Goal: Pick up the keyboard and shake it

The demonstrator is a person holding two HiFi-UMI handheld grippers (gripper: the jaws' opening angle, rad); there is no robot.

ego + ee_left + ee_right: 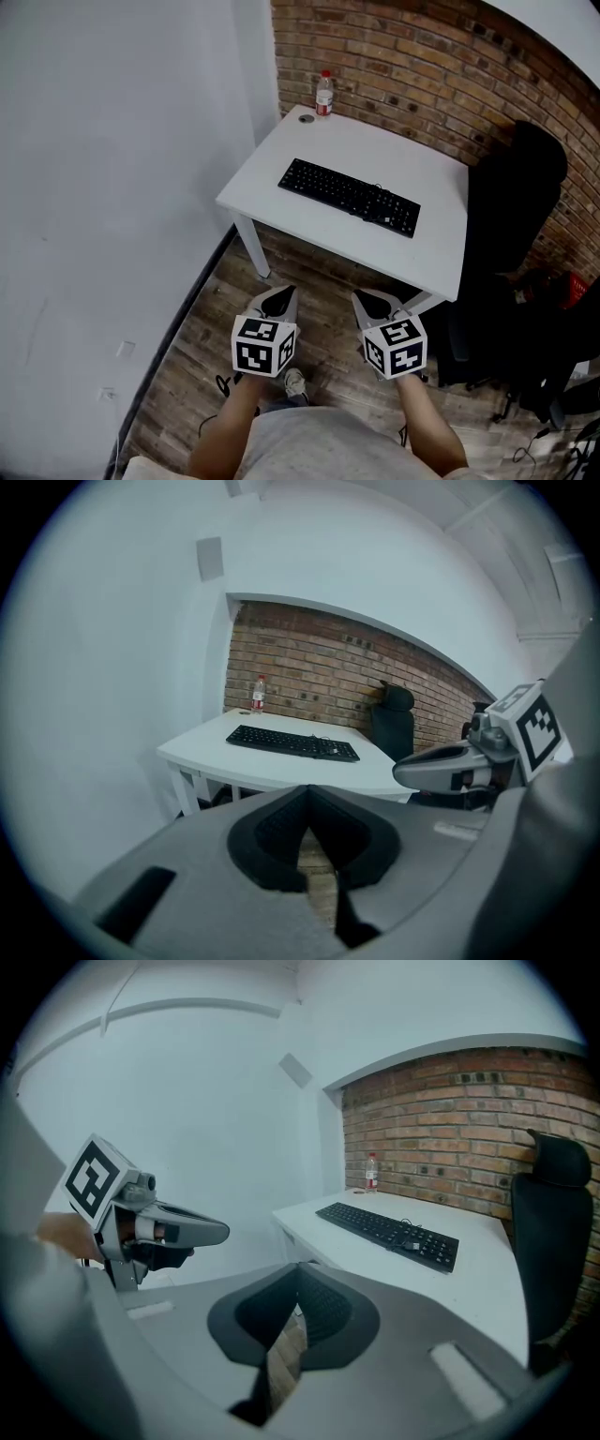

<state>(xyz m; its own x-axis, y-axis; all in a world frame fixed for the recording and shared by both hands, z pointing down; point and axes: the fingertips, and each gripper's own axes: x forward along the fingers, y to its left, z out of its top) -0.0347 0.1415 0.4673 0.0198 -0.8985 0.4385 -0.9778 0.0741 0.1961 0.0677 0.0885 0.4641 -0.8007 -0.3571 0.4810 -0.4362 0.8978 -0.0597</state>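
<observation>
Left gripper (284,293), right gripper (362,299) — both jaws closed, empty; one keyboard (349,197), one bottle (324,94) on table (337,141).

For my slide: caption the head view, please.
Left gripper and right gripper, both shut, short of a table with keyboard and bottle.

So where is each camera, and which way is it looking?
Head view: on the person's head, looking steeply down at the white table with the keyboard; both forearms, the left tool and the right tool show, both shut.
Left gripper view: on the left tool, looking along its closed jaws toward the table; the right tool shows at right.
Right gripper view: on the right tool, facing the table too; the left tool shows at left.
Shared: all three see the keyboard and the bottle.
</observation>
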